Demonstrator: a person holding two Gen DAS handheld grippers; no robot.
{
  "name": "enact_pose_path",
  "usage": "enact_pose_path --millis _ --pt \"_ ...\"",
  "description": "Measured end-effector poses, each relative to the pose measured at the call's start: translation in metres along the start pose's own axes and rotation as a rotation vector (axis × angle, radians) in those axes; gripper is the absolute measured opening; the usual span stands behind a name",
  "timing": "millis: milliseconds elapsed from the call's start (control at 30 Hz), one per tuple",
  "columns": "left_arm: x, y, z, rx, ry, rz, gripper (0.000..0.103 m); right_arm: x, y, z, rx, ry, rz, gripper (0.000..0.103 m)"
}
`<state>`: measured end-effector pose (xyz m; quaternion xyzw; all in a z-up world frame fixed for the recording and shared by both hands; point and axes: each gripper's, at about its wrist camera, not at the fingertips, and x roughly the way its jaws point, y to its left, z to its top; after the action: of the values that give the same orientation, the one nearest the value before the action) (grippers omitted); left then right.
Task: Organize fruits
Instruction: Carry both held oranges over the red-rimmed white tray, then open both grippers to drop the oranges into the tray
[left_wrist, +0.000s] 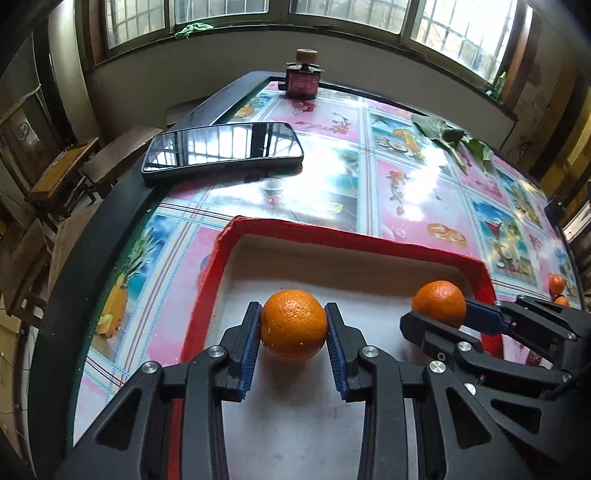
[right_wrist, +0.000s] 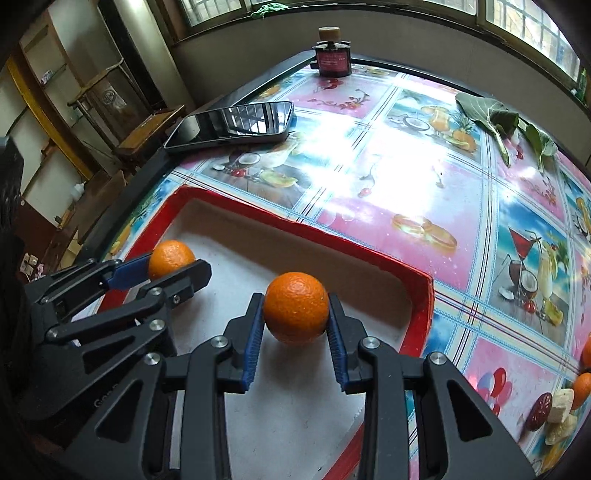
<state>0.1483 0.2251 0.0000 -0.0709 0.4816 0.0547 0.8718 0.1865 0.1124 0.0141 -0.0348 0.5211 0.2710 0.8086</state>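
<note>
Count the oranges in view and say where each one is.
4. One orange in the left gripper, one in the right gripper, both over the red tray. Two more sit beyond the tray's right side; others may be hidden.

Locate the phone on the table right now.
The phone lies flat near the table's far left edge, beyond the red tray.

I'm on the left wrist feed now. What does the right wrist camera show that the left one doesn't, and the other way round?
Only the left wrist view shows a small clear glass dish beyond the red tray.

Only the right wrist view shows pale fruit pieces on the table right of the tray.

Both show each gripper shut on an orange over the tray: left gripper on the left orange, right gripper on the right orange. Both also show the phone and green leaf.
</note>
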Motion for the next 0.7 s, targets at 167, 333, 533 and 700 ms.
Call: enact_pose_path --millis 167,333,533,700 --pt "0.002 0.007 0.002 -0.030 0.027 0.011 0.054 -0.001 0.001 0.002 -0.022 -0.002 -0.035 0.038" --pt "-0.015 0.011 0.000 -0.074 0.008 -0.001 0.077 -0.017 -0.004 -0.002 -0.024 -0.031 -0.063 0.048" --pt "-0.043 0.007 -0.015 -0.046 -0.033 0.004 0.080 -0.056 -0.011 -0.023 0.000 -0.069 -0.055 0.054" --pt "-0.070 -0.004 -0.041 -0.016 -0.049 -0.041 0.080 -0.094 -0.024 -0.059 0.039 -0.091 -0.039 0.054"
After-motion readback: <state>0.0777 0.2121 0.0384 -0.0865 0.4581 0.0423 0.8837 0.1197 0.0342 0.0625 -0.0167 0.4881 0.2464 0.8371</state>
